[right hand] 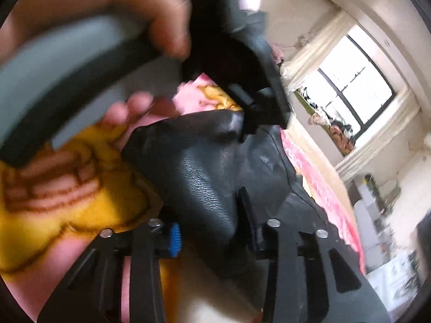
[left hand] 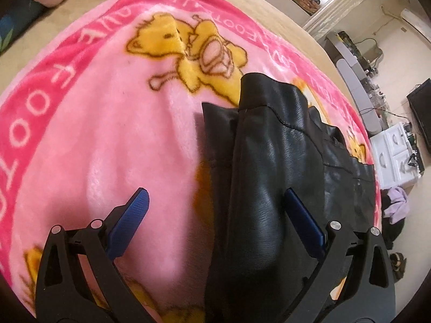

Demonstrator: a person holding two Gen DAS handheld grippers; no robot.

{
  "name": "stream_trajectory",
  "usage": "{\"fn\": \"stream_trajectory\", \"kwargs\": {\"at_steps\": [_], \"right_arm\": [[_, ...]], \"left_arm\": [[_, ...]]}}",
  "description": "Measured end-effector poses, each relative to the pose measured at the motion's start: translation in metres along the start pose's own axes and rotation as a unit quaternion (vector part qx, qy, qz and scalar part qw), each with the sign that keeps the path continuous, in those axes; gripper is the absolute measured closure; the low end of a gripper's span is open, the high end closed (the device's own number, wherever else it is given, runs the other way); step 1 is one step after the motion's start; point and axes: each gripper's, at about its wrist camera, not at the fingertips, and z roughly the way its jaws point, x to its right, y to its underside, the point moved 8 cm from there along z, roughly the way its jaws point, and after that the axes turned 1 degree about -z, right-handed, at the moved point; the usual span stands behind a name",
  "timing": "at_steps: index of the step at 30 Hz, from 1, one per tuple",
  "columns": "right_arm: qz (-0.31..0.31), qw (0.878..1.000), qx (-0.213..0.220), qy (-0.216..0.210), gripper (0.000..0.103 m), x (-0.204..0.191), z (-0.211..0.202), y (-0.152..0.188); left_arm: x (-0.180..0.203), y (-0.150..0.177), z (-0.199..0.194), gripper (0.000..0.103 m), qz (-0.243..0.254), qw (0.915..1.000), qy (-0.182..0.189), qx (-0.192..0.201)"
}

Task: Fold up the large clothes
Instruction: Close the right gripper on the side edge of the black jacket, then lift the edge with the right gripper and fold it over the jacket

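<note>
Blue pads point(left hand: 129, 223) of my left hand-held gripper point(left hand: 215, 220) gape wide over the black leather garment point(left hand: 272, 161); my right hand-held gripper point(right hand: 212, 231) pinches its grainy, creased fold above the pink blanket point(left hand: 107, 134).

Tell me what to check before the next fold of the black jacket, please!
1. Left gripper open and ready: ok, its blue pads stand wide apart above the jacket.
2. Black leather jacket lying on the pink blanket: ok, it rests there, partly folded.
3. Right gripper gripping the jacket: cannot tell, leather bulges between its fingers, but the view is blurred.
4. Person's hand out of the way: not ok, it holds the other gripper's handle close in front of the right camera.
5. Jacket lying flat: not ok, one sleeve is humped up.
</note>
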Motion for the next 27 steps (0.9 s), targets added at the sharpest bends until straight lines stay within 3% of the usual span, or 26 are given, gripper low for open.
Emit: {"fn": "stream_trajectory", "kwargs": {"at_steps": [4,9,15,19,27], "right_arm": [[0.007,1.000,0.019,-0.004,0.079,0.008,-0.012,-0.006],[0.052,0.997,0.042,-0.044,0.082,0.011,-0.037,-0.013],[0.076,0.992,0.060,-0.085,0.082,0.001,-0.061,-0.008],[0.099,0.989,0.066,-0.093,0.082,0.002,-0.074,0.001],[0.177,0.974,0.090,-0.109,0.082,0.040,-0.091,0.010]], "left_arm": [[0.005,0.004,-0.001,0.010,-0.029,0.9979,0.055,-0.016],[0.018,0.011,-0.013,0.010,-0.057,0.9894,0.131,-0.021],[0.022,0.032,-0.032,0.011,-0.065,0.9828,0.172,-0.011],[0.023,0.050,-0.032,0.022,-0.090,0.9762,0.196,-0.024],[0.068,0.045,-0.064,0.027,-0.033,0.9786,0.200,0.034]]}}
